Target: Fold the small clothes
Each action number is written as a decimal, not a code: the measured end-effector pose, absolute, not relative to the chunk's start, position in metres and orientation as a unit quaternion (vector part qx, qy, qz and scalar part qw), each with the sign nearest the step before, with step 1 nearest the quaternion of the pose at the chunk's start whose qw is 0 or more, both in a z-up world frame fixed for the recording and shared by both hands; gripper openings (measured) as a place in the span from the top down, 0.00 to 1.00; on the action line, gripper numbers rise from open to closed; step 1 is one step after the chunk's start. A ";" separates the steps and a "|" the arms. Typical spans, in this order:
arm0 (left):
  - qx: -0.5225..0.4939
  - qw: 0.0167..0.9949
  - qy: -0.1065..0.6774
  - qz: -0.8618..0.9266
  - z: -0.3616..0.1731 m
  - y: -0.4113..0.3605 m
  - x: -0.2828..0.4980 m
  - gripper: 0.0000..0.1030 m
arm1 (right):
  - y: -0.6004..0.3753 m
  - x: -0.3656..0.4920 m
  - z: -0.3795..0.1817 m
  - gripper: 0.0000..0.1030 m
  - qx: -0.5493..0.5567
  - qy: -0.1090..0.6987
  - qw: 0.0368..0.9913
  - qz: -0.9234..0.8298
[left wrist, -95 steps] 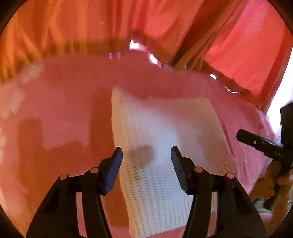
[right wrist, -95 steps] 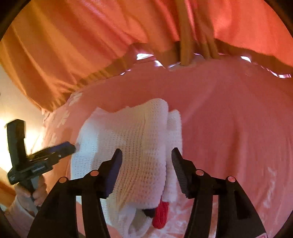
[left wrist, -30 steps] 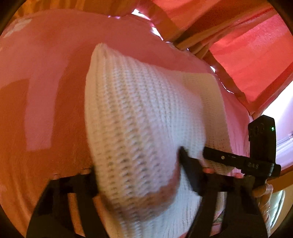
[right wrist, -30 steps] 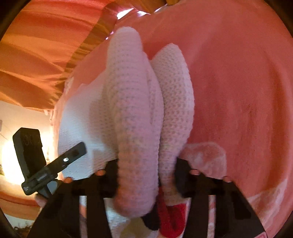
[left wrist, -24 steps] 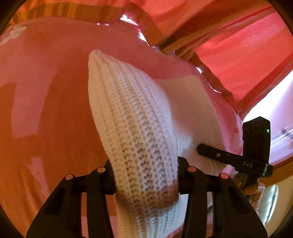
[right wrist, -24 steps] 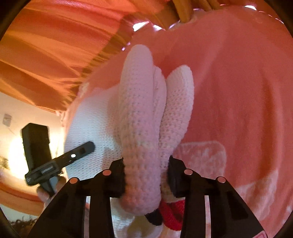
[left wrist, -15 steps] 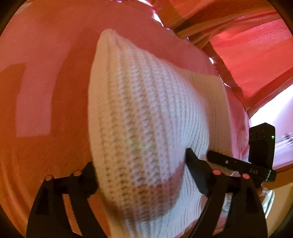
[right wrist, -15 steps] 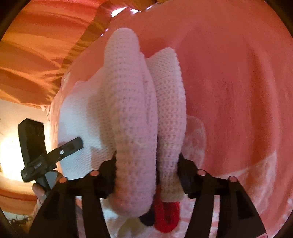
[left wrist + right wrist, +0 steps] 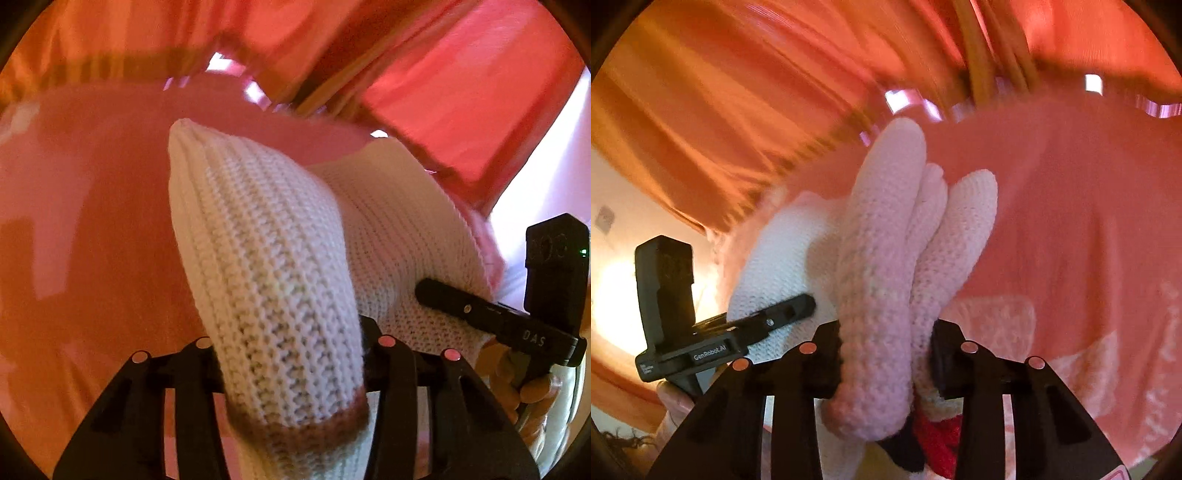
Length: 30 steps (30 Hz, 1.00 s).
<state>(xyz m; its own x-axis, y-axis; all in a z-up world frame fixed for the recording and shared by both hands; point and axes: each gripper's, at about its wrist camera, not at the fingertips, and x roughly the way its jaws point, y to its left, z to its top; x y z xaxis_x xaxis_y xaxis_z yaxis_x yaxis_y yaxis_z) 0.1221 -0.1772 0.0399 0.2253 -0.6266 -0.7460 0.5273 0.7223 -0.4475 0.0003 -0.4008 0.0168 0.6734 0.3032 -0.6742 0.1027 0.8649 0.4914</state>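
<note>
While both grippers pinch it, the knit [image 9: 266, 258] is bunched into upright ridges, lifted at the near edge over the pink sheet [image 9: 85, 221]. Left gripper [image 9: 291, 354] is clamped on one thick white fold with a brown band at its near end. Right gripper [image 9: 886, 347] is clamped on several stacked folds [image 9: 882, 266]; red and dark trim [image 9: 938, 439] hangs below. Rest of knit sags toward sheet between the grippers. Orange-red curtains [image 9: 738, 92] behind, blurred. Each gripper shows in the other's view, side on.
</note>
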 end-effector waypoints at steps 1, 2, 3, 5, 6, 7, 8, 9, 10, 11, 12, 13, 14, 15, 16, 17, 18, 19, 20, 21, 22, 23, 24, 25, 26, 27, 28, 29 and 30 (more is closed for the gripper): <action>-0.042 0.791 0.477 -0.380 0.064 -0.173 0.115 0.59 | -0.394 -0.014 0.038 0.66 0.249 0.371 0.893 0.057; -0.036 0.800 0.456 -0.388 0.083 -0.169 0.109 0.58 | -0.389 -0.025 0.056 0.66 0.249 0.349 0.901 0.060; -0.030 0.808 0.436 -0.396 0.103 -0.163 0.102 0.58 | -0.386 -0.034 0.069 0.66 0.248 0.335 0.907 0.064; -0.021 0.820 0.393 -0.415 0.149 -0.151 0.087 0.58 | -0.374 -0.055 0.110 0.66 0.234 0.296 0.923 0.074; -0.017 0.827 0.369 -0.425 0.177 -0.141 0.078 0.58 | -0.367 -0.066 0.137 0.66 0.224 0.273 0.932 0.080; -0.016 0.831 0.351 -0.430 0.195 -0.135 0.072 0.58 | -0.362 -0.076 0.158 0.66 0.214 0.254 0.939 0.087; -0.016 0.837 0.333 -0.434 0.213 -0.127 0.067 0.57 | -0.357 -0.080 0.172 0.66 0.208 0.240 0.944 0.091; -0.015 0.842 0.315 -0.439 0.231 -0.119 0.061 0.57 | -0.348 -0.088 0.198 0.66 0.198 0.216 0.951 0.101; -0.015 0.848 0.292 -0.442 0.254 -0.109 0.056 0.56 | -0.340 -0.091 0.215 0.65 0.189 0.199 0.955 0.109; -0.015 0.853 0.276 -0.443 0.269 -0.101 0.053 0.55 | -0.335 -0.092 0.227 0.65 0.182 0.188 0.958 0.115; -0.016 0.858 0.257 -0.444 0.288 -0.089 0.051 0.55 | -0.328 -0.093 0.240 0.65 0.175 0.176 0.961 0.121; -0.018 0.862 0.249 -0.441 0.299 -0.086 0.053 0.54 | -0.321 -0.091 0.254 0.65 0.168 0.164 0.963 0.128; -0.019 0.866 0.241 -0.437 0.308 -0.079 0.054 0.54 | -0.315 -0.088 0.262 0.65 0.163 0.159 0.964 0.135; -0.021 0.873 0.231 -0.429 0.317 -0.068 0.057 0.54 | -0.310 -0.082 0.268 0.64 0.160 0.155 0.965 0.141; -0.021 0.877 0.227 -0.423 0.321 -0.064 0.061 0.53 | -0.304 -0.071 0.273 0.64 0.159 0.156 0.963 0.149; -0.020 0.882 0.225 -0.415 0.321 -0.056 0.063 0.53 | -0.298 -0.062 0.274 0.64 0.159 0.158 0.962 0.155; -0.020 0.887 0.225 -0.403 0.318 -0.049 0.071 0.52 | -0.293 -0.048 0.273 0.63 0.158 0.163 0.961 0.161; -0.021 0.890 0.229 -0.393 0.312 -0.047 0.079 0.51 | -0.288 -0.031 0.267 0.63 0.161 0.172 0.958 0.165; -0.023 0.893 0.236 -0.384 0.303 -0.046 0.089 0.50 | -0.285 -0.014 0.258 0.63 0.163 0.184 0.954 0.169; -0.027 0.893 0.254 -0.370 0.285 -0.042 0.106 0.49 | -0.284 0.005 0.248 0.62 0.167 0.198 0.951 0.172; -0.032 0.892 0.271 -0.361 0.268 -0.039 0.121 0.49 | -0.282 0.028 0.229 0.62 0.173 0.216 0.946 0.168; -0.042 0.890 0.289 -0.351 0.249 -0.034 0.136 0.49 | -0.279 0.046 0.206 0.60 0.177 0.237 0.941 0.164; -0.061 0.885 0.315 -0.338 0.215 -0.030 0.159 0.48 | -0.278 0.068 0.182 0.59 0.179 0.262 0.934 0.164; -0.069 0.881 0.339 -0.323 0.182 -0.028 0.178 0.44 | -0.277 0.094 0.146 0.55 0.182 0.296 0.924 0.160; -0.071 0.879 0.366 -0.297 0.145 -0.027 0.196 0.39 | -0.276 0.118 0.105 0.52 0.182 0.330 0.915 0.144; -0.067 0.878 0.398 -0.258 0.106 -0.027 0.214 0.39 | -0.277 0.133 0.078 0.54 0.178 0.355 0.909 0.127; -0.061 0.873 0.429 -0.224 0.075 -0.026 0.225 0.40 | -0.280 0.151 0.034 0.59 0.164 0.397 0.899 0.084; -0.052 0.863 0.467 -0.186 0.041 -0.025 0.235 0.45 | -0.282 0.157 0.009 0.69 0.150 0.423 0.892 0.049; -0.039 0.856 0.491 -0.154 0.017 -0.023 0.240 0.48 | -0.288 0.159 -0.010 0.76 0.148 0.438 0.886 0.028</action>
<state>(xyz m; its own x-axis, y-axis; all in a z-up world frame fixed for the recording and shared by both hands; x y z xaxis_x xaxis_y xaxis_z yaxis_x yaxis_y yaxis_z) 0.2400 -0.0233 0.0168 0.4699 -0.3013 -0.8297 0.2254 0.9497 -0.2172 0.1593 -0.2878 -0.0104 0.6149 0.1800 -0.7678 0.0792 0.9546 0.2872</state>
